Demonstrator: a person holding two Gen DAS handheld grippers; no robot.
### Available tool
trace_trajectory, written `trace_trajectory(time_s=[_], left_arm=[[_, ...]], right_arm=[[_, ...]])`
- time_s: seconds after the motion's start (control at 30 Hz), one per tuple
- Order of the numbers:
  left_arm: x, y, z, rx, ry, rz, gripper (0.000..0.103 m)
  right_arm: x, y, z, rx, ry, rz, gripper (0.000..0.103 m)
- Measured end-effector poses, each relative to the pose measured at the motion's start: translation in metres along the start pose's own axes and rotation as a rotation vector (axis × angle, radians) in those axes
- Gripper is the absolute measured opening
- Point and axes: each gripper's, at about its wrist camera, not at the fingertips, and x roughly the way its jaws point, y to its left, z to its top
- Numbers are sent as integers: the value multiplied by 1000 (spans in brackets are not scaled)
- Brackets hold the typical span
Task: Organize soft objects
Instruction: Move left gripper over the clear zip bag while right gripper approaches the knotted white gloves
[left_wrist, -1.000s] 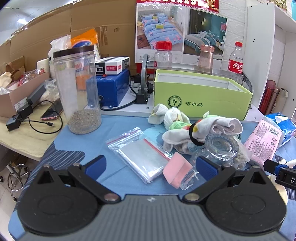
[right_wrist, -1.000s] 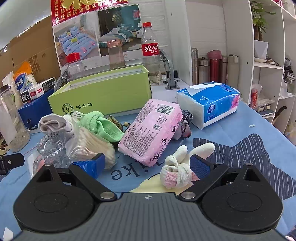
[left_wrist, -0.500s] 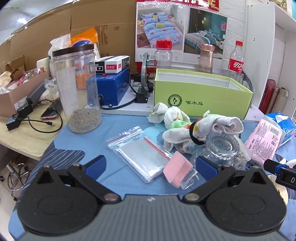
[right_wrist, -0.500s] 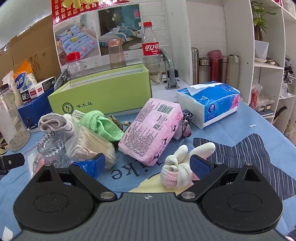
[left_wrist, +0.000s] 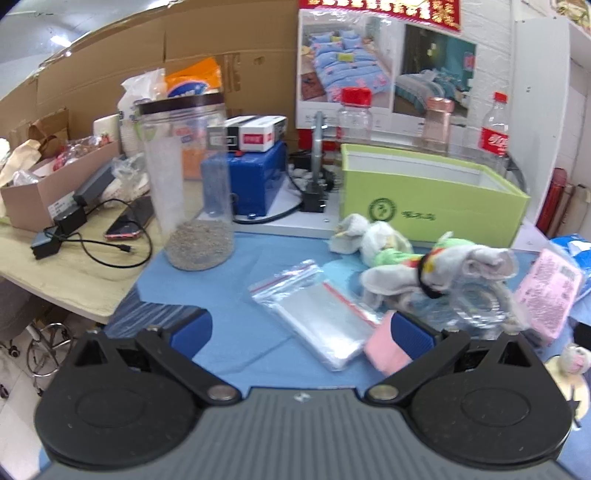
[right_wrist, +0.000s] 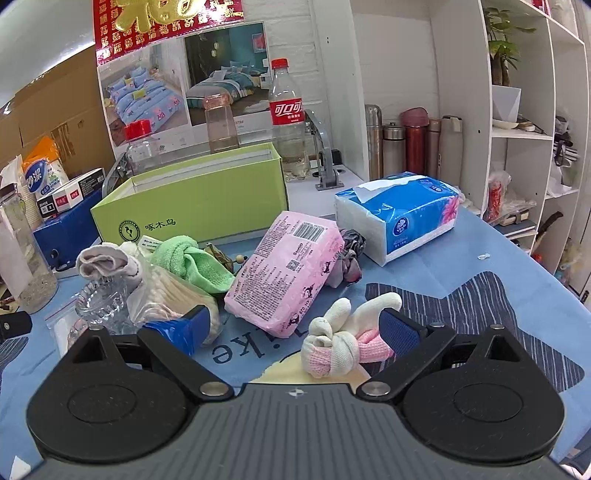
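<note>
Fingers (right_wrist: 400, 326) spread wide beside knotted knit sock (right_wrist: 345, 345).

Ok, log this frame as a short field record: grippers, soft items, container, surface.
left gripper: open, over a clear zip bag
right gripper: open, knotted pink-and-white sock beside its right finger
soft items: green towel, grey sock, pink tissue pack, blue tissue pack
container: green box, open-topped, contents hidden
surface: blue cloth
</note>
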Motion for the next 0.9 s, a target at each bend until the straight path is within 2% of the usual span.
trace_trajectory(time_s=[0.13,0.2,0.33,0.43,0.6,0.7,0.77,0.9], left_arm=[[18,27,3,15,36,77,102],[28,38,2,21,57,91,102],[49,43,8,-14,115,39,102],[67,32,21,-51,127,59,102],[105,-7,35,-16,174,44,102],[125,-25,34,44,198,119,102],[135,-30,29,62,218,142,102],[134,-21,22,50,209,119,102]], right_arm=[[5,-15,2,11,12,-47,86],[8,-23,6,23,9,-61,86],[17,-35,10,60,8,-71,86],[25,-40,11,95,26,-40,86],[35,-40,14,91,35,-47,86],[37,-41,14,68,35,-73,86],[37,-43,14,61,33,-86,86],[40,-50,15,81,36,-88,86]])
